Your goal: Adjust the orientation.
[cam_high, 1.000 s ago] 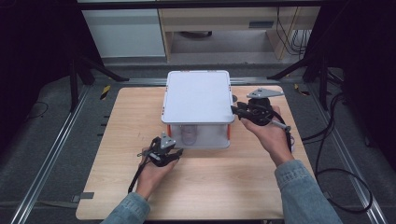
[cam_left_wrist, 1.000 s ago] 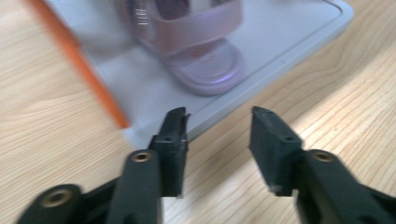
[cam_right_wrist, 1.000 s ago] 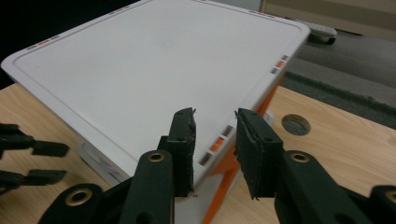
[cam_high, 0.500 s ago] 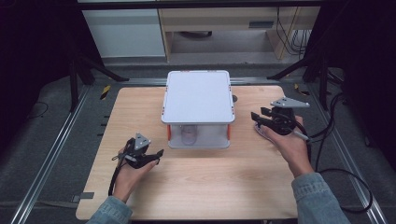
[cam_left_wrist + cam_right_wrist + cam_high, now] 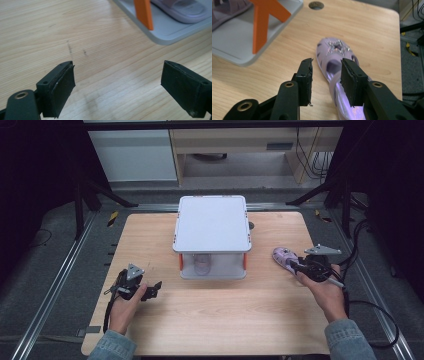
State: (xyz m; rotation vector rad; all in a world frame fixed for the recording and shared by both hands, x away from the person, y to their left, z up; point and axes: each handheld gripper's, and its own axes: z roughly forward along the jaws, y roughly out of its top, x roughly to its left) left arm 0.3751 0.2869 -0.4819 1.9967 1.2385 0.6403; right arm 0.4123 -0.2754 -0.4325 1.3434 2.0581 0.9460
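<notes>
Pale wooden desk (image 5: 215, 320) carries a grey two-tier shoe rack (image 5: 212, 222) with orange corner posts at its middle, a lilac sandal lying inside on its bottom shelf. To its right a second lilac child's sandal (image 5: 337, 62) lies on the desk, the right gripper (image 5: 327, 75) over its heel strap, its jaws having just narrowed, part-spread, one pad inside the strap opening, not pinching it. Left gripper (image 5: 117, 80) hovers low near the rack's front-left corner, its jaws having just been opening, now spread wide with nothing between them.
</notes>
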